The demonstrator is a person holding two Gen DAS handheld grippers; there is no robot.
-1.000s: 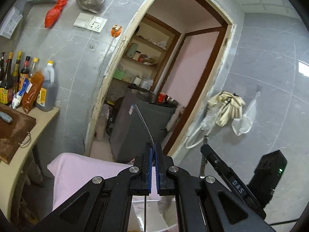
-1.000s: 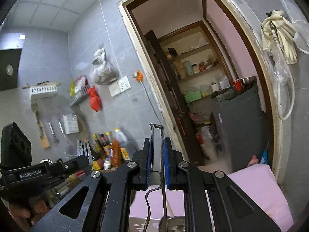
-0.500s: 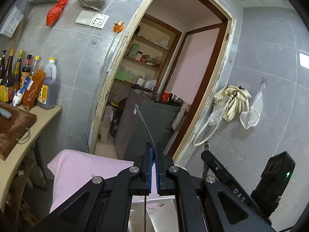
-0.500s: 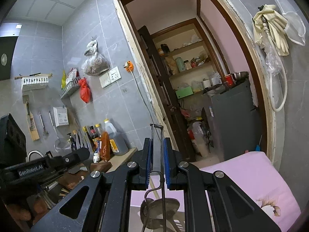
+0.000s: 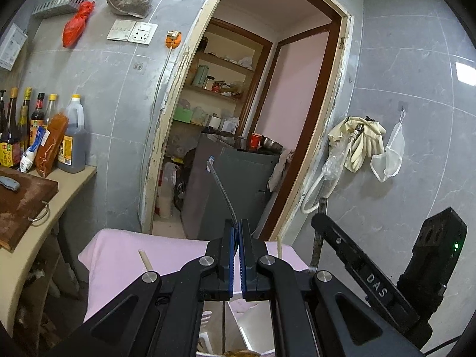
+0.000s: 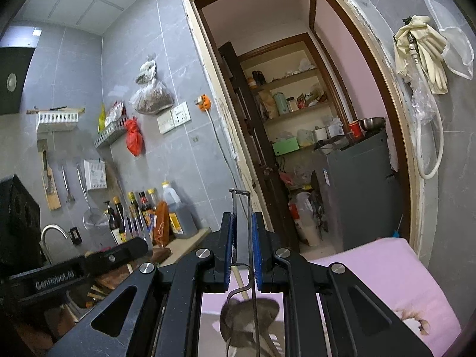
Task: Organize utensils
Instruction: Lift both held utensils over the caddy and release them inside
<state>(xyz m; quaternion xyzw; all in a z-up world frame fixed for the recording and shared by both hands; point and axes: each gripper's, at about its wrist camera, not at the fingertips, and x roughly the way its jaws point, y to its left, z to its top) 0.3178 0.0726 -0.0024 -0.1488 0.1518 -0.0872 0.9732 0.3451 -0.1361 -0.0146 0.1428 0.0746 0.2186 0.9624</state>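
My left gripper [image 5: 237, 232] is shut on a thin dark utensil handle [image 5: 221, 187] that sticks up past the fingertips. My right gripper [image 6: 241, 229] is shut on a wire-framed utensil handle [image 6: 241, 208]; its round metal head [image 6: 250, 321] hangs below the jaws over the pink cloth [image 6: 386, 267]. The right gripper's body [image 5: 366, 276] shows at the right of the left wrist view. The left gripper's body [image 6: 74, 270] shows at the left of the right wrist view. A wooden chopstick tip [image 5: 145, 258] lies on the pink cloth [image 5: 125, 255].
A counter at the left carries sauce bottles [image 5: 71, 136], a wooden cutting board [image 5: 20, 196] and a sink tap [image 6: 53, 232]. Utensils hang on the tiled wall [image 6: 65, 184]. An open doorway [image 5: 238, 119] with a grey cabinet [image 5: 235, 190] lies ahead. Gloves [image 5: 360, 142] hang at the right.
Both grippers have tilted downward, so more of the pink cloth and the held utensils' lower ends show. Both stay shut on their utensils.
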